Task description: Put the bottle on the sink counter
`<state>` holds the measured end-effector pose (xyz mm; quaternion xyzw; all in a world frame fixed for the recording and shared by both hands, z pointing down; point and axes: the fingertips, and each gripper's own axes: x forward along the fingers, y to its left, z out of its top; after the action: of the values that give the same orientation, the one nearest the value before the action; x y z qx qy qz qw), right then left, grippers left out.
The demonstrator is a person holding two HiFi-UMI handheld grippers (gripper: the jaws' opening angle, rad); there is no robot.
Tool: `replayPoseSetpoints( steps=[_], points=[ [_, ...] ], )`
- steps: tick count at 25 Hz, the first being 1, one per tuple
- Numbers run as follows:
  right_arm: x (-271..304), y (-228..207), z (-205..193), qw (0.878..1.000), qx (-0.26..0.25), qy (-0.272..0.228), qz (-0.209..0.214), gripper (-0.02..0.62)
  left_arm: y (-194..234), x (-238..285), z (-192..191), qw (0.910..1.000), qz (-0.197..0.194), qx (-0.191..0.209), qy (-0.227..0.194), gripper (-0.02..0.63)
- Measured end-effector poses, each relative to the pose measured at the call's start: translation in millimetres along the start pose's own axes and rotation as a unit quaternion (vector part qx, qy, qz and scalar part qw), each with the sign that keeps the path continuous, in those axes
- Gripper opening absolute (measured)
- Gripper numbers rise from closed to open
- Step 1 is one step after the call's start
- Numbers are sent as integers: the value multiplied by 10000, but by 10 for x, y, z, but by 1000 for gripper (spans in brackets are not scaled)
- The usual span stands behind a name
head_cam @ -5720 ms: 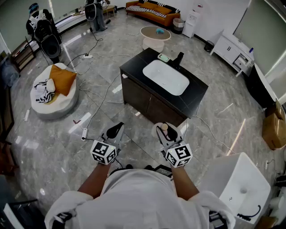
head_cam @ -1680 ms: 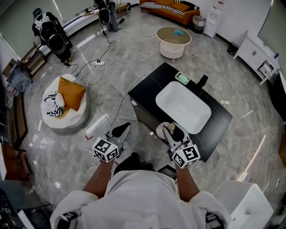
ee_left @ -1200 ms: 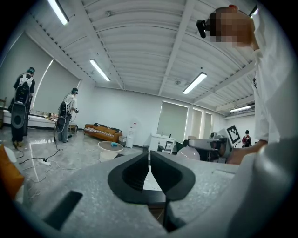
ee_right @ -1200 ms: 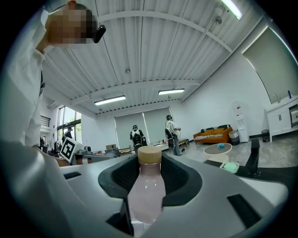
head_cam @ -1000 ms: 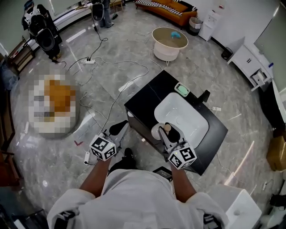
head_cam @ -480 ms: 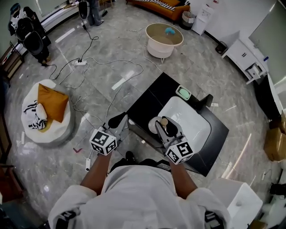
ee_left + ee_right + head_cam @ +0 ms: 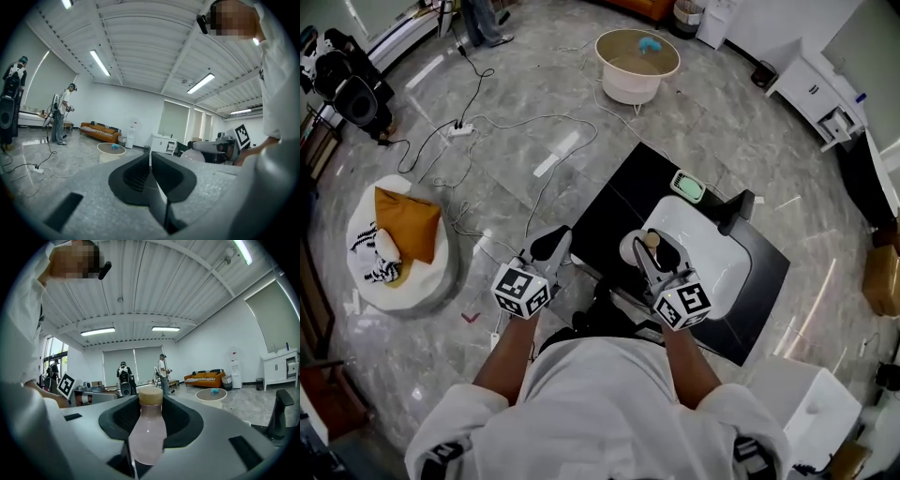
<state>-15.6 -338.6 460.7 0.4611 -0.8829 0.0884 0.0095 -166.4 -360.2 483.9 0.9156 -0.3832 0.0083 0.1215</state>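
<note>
**A:** Grey marble floor, cables trailing across it, and in the middle the black tabletop with its white basin sunk in. The person stands right at the near edge.

**B:** And there's the bottle, in the right gripper. The jaws are clamped on its pale body, tan cap on top. It's held upright, which I'd say is so the base can go straight down.

**A:** Where does it sit against the tabletop?

**B:** In the head view it hangs over the near rim of the basin, by the tabletop's near edge. How high above it, I can't tell.

**A:** And the left gripper?

**B:** Jaws pressed together on nothing, held out past the near-left edge, over the floor. It looks parked there to leave the way clear.

**A:** So the bottle isn't down yet.

**B:** Not by my reading. The carry looks nearly done, and what's left is choosing a flat spot. The bare black stretch left of the basin looks safest. The far edge already has the green soap dish and the dark faucet.

**A:** Any risk?

**B:** The basin rim. It's a tall bottle on a small base, so set on that curve it could tip in. I'd want it level on the black before those jaws let go.
</note>
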Motion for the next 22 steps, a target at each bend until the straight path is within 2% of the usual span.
replayPoseSetpoints(
  steps=[10, 22],
  points=[
    [510, -889, 94, 9994, 53, -76, -347, 144, 346, 801, 189, 9998, 26, 132, 130, 29],
    [1116, -1794, -169, 9984, -136, 101, -544, 144, 665, 1737, 108, 9995, 97, 76, 286, 29]
  ],
)
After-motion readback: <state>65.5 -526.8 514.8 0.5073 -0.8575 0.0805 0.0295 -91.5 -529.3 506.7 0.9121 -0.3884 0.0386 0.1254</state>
